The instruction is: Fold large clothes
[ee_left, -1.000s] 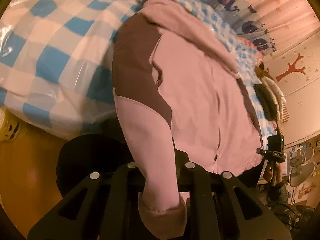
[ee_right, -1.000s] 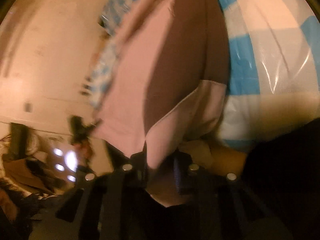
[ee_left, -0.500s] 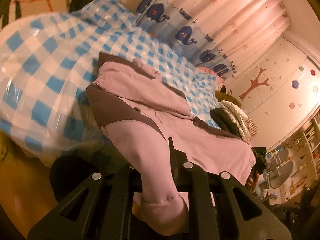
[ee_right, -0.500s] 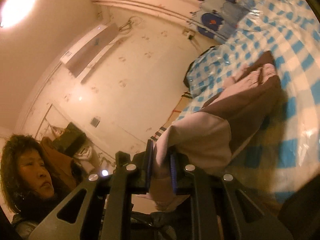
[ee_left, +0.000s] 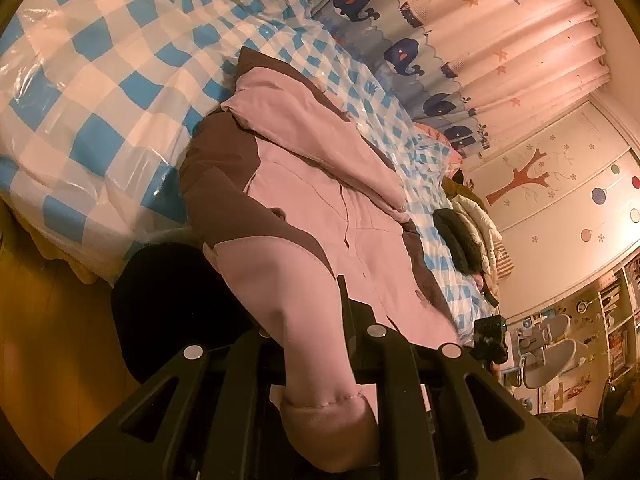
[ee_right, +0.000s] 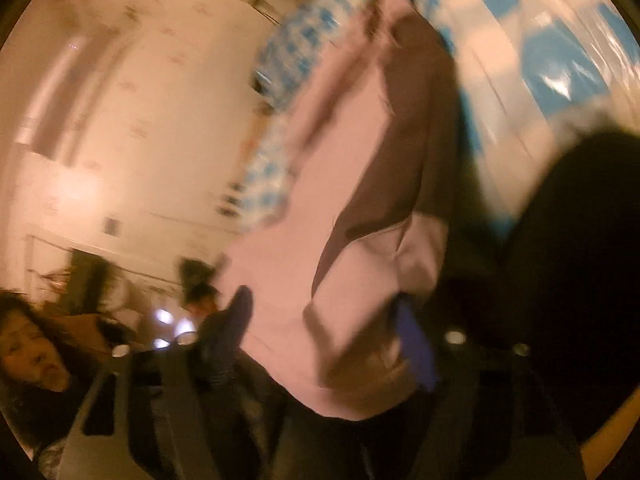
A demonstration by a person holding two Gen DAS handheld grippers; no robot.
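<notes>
- Left wrist view: left gripper (ee_left: 316, 344) has its jaws clamped on the pink sleeve cuff (ee_left: 328, 424) of the pink-and-brown hoodie (ee_left: 320, 216). The hoodie lies spread on the blue-check bed cover (ee_left: 100, 92), hood up toward the whale curtain (ee_left: 404, 52).
- Risk: the sleeve is drawn taut off the bed edge; a harder pull may drag the whole body askew or bunch it on the slick cover.
- Versus half a second ago: camera sits closer and steeper, grip unchanged.
- Right wrist view: heavy blur. Right gripper (ee_right: 320, 328) has its jaws spread wide, the other sleeve (ee_right: 360, 280) loose between them.
- Risk: the freed sleeve may slump off the bed, spoiling the fold.
- Half a second ago these jaws pinched that sleeve; now released.
</notes>
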